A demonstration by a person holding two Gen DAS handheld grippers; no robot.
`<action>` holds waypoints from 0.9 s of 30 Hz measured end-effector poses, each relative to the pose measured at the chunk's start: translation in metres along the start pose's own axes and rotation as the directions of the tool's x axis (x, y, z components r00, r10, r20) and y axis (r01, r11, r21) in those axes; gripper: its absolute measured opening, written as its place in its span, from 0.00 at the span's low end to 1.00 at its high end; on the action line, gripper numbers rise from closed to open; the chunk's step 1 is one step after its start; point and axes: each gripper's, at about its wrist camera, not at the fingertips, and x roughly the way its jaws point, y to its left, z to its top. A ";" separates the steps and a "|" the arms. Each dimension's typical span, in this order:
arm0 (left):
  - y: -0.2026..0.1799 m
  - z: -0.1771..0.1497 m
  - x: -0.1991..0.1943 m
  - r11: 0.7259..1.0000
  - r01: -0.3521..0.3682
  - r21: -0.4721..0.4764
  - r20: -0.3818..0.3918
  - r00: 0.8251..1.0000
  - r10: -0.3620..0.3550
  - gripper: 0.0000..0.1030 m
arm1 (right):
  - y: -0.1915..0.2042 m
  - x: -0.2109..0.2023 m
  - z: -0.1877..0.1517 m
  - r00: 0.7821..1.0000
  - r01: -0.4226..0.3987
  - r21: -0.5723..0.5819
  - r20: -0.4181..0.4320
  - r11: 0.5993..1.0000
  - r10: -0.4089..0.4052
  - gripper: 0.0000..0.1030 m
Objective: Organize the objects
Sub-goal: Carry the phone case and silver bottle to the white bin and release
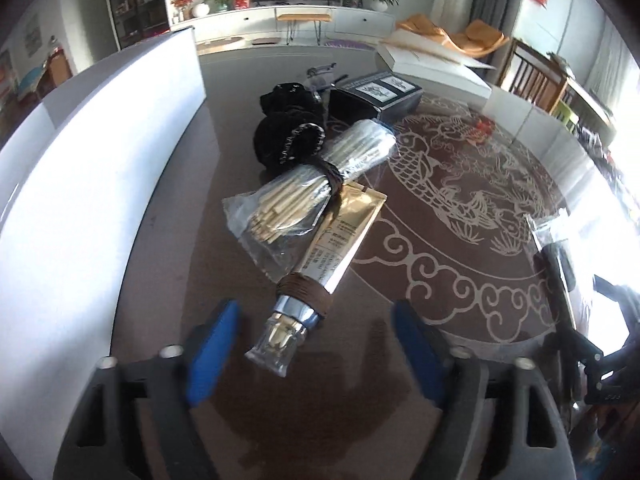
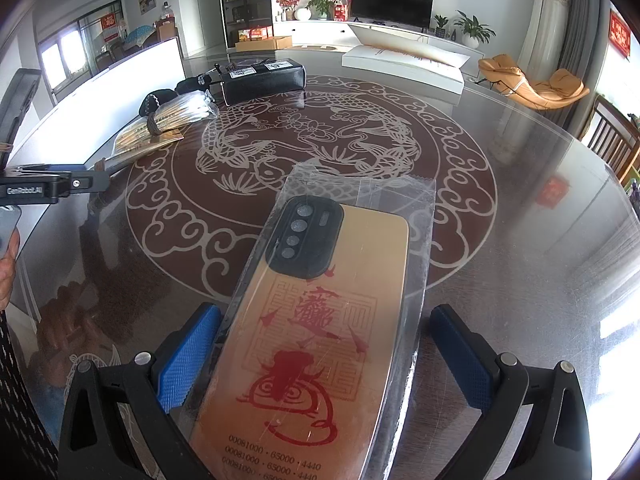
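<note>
gold phone case [image 2: 320,340] in slick clear sleeve, flat on the glass table [image 2: 520,220] between the spread fingers of the right gripper [image 2: 326,354]: likely light, stiff, slippery, best pinched across its long edges; left gripper [image 1: 316,344] likewise open.

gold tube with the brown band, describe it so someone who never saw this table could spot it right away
On the round table with the fish pattern, look at the cluster beside the white panel. The gold tube lies at the cluster's near end, partly under the bagged bundle of pale sticks, its cap pointing between the open left gripper fingers. Only it has a gold body, brown band and clear cap.
</note>
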 end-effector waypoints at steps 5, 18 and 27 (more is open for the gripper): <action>-0.011 -0.020 -0.016 1.000 -0.007 0.017 0.040 0.999 0.006 0.27 | 0.000 0.000 0.000 1.000 0.000 0.000 0.000 1.000 0.000 1.00; -0.005 -0.072 -0.083 0.989 0.107 -0.099 0.200 0.976 -0.085 0.27 | -0.001 -0.012 0.020 0.995 -0.003 0.033 -0.096 0.999 0.006 0.75; 0.054 -0.069 -0.148 0.958 0.153 -0.243 0.346 0.936 -0.061 0.27 | 0.040 -0.059 0.061 0.987 -0.162 0.041 0.029 0.986 0.161 0.75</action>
